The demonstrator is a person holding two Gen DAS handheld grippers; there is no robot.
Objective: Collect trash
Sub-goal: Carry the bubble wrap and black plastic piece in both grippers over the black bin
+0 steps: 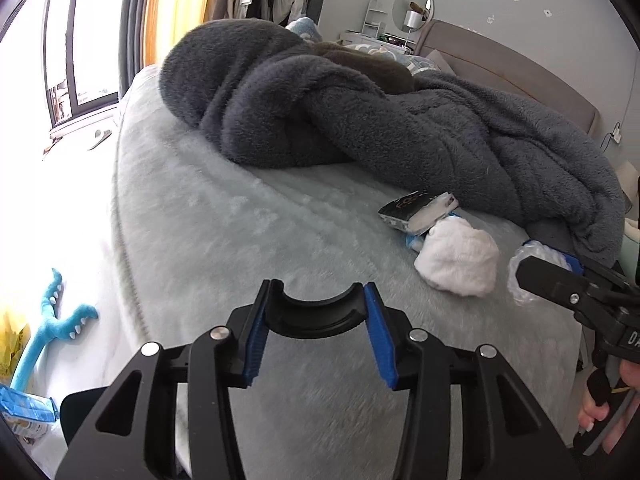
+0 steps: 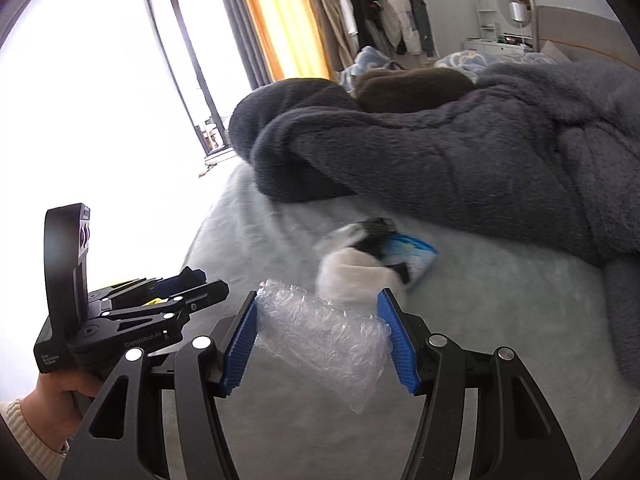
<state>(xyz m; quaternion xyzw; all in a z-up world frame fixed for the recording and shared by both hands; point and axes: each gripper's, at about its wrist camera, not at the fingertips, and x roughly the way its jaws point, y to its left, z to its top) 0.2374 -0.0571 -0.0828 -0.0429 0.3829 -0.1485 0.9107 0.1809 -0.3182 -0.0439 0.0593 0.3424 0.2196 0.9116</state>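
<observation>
My left gripper (image 1: pixel 319 287) is shut on a black curved plastic piece (image 1: pixel 316 316) that spans its blue pads, above the pale bed cover (image 1: pixel 240 240). My right gripper (image 2: pixel 318 296) is shut on a clear wad of bubble wrap (image 2: pixel 320 336). In the left wrist view the right gripper (image 1: pixel 524 272) enters from the right edge with the bubble wrap (image 1: pixel 516 280) at its tip. Just beyond lie a white crumpled ball (image 1: pixel 456 260), a black-and-white packet (image 1: pixel 416 210) and a blue-white wrapper (image 2: pixel 412 256). In the right wrist view the left gripper (image 2: pixel 208 280) is at the lower left.
A dark grey fleece blanket (image 1: pixel 360 120) is heaped across the far half of the bed. The bed edge falls away on the left to a bright floor with a blue plush toy (image 1: pixel 52 320) and a blue packet (image 1: pixel 24 408). A hand (image 2: pixel 52 392) holds the left gripper.
</observation>
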